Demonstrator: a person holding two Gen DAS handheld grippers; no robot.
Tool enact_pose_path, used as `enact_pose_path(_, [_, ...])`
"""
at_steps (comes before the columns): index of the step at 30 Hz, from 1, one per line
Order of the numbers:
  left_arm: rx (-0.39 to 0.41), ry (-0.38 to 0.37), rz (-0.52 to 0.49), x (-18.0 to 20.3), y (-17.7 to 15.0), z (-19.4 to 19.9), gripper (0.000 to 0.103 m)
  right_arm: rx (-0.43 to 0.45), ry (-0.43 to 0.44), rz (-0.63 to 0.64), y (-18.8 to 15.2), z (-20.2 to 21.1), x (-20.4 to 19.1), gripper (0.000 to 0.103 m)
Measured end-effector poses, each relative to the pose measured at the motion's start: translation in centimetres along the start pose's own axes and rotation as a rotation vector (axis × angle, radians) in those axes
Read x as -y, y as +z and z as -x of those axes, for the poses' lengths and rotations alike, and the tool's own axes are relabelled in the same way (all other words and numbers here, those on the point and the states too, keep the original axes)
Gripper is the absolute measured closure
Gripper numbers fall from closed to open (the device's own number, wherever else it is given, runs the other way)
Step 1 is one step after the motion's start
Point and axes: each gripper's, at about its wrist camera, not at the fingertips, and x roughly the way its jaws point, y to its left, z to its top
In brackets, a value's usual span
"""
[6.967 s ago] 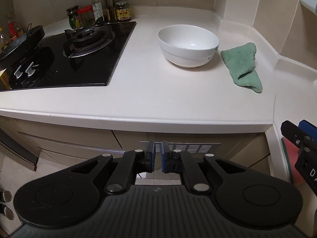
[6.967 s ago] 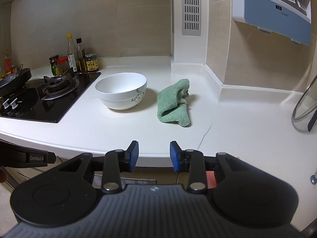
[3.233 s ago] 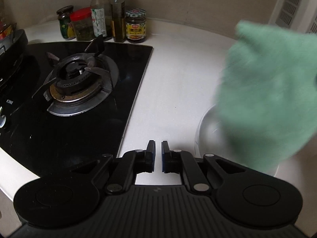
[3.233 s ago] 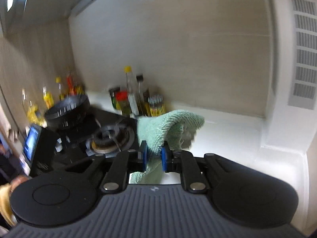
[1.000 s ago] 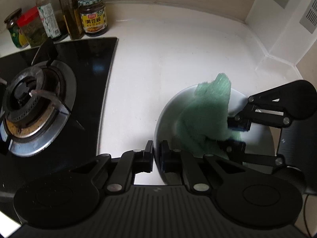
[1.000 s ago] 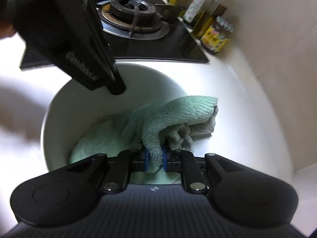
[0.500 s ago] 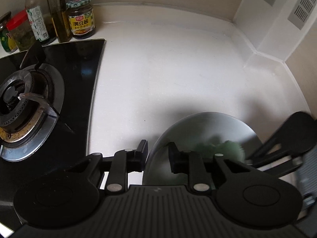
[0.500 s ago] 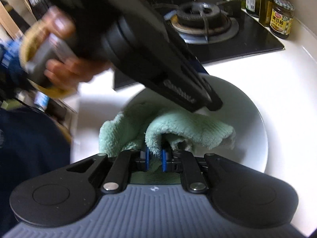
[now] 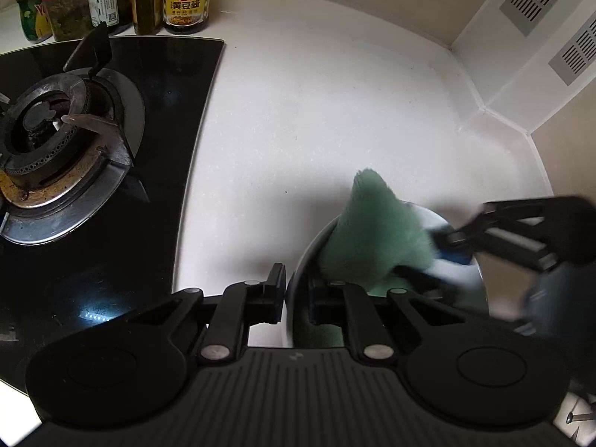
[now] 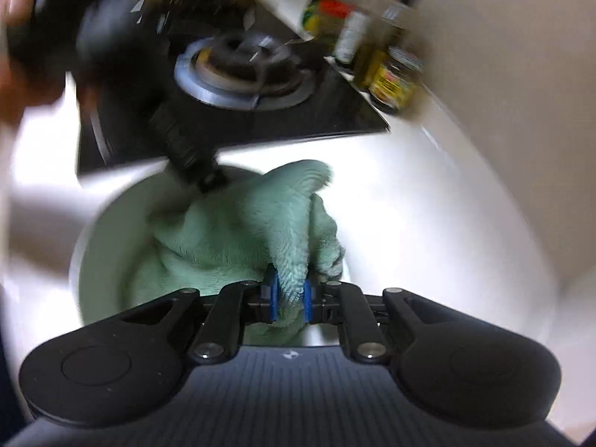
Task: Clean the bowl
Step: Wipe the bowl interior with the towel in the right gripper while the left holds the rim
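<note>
A white bowl (image 9: 302, 260) stands on the pale counter beside the hob. My left gripper (image 9: 296, 294) straddles its near-left rim, one finger outside and one inside, and its jaws are closing onto the rim. A green cloth (image 9: 372, 231) is bunched inside the bowl, its tip poking above the far rim. My right gripper (image 9: 428, 257) reaches in from the right, blurred. In the right wrist view the right gripper (image 10: 289, 294) is shut on a fold of the cloth (image 10: 242, 231), which lies against the bowl (image 10: 97, 260) wall. The left gripper (image 10: 208, 178) sits at the far rim.
A black gas hob with a burner (image 9: 74, 149) lies left of the bowl. Jars and bottles (image 9: 186, 0) stand at the back behind it. A white wall corner with vents (image 9: 540, 0) closes the right side. A hand (image 10: 15, 74) shows blurred at top left.
The left jaws, wide astride the rim half a second ago, have narrowed onto it. The right gripper has swept the cloth round inside the bowl, so its tip now rises at the far side.
</note>
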Motion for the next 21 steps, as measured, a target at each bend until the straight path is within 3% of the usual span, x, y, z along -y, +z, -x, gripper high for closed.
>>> enact_pose_path(4, [0.008, 0.007, -0.059, 0.4, -0.1, 0.1, 0.096, -0.005, -0.031, 0.024, 0.4, -1.2, -1.5, 0.092])
enact_pose_path(6, [0.008, -0.006, -0.062, 0.2, -0.1, 0.1, 0.098, 0.015, 0.002, -0.007, 0.6, -1.6, -1.5, 0.091])
enact_pose_path(10, [0.016, -0.014, -0.059, 0.0, -0.1, 0.2, 0.098, 0.070, 0.206, -0.097, 0.3, -1.5, 0.2, 0.091])
enact_pose_path(15, [0.047, 0.022, -0.079, 0.5, -0.4, 0.1, 0.089, 0.139, 0.501, -0.144, -0.4, -2.1, 2.2, 0.091])
enact_pose_path(18, [0.053, -0.005, -0.077, 0.5, -0.5, -0.1, 0.079, 0.169, 0.650, -0.123, -1.2, -1.7, 2.5, 0.091])
enact_pose_path(21, [0.059, -0.005, -0.099, 0.6, -0.7, -0.2, 0.078, 0.187, 0.757, -0.061, -1.8, -0.1, 2.9, 0.092])
